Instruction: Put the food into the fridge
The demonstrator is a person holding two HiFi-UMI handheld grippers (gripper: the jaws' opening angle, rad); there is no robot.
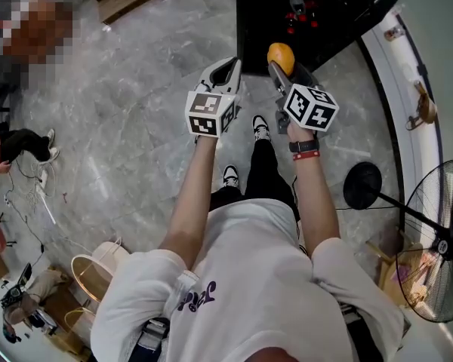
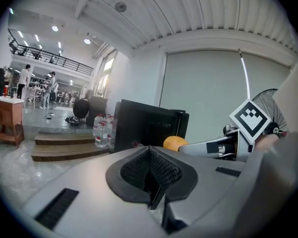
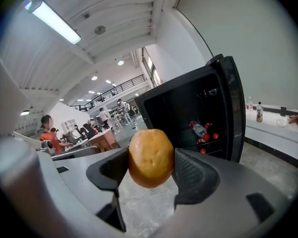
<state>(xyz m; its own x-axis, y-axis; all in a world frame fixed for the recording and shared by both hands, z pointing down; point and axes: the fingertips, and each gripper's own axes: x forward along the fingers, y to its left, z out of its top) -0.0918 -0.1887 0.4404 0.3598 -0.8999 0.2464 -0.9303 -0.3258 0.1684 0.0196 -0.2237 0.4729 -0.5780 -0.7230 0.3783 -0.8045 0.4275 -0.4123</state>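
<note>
You've got 1 orange clamped btwn the pads of your right gripper, just in front of the 1 open black fridge. Left gripper is squeezed closed w/ nothing in it. Only the right gripper view shows red-capped bottles inside the fridge; left gripper view catches water bottles on a step

Left gripper closed, right gripper laden.

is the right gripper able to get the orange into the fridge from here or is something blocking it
Probably yes: the fridge stands open facing the right gripper, which is shut on the orange, with only bare floor between. Bottles lie low inside, leaving room above.
</note>
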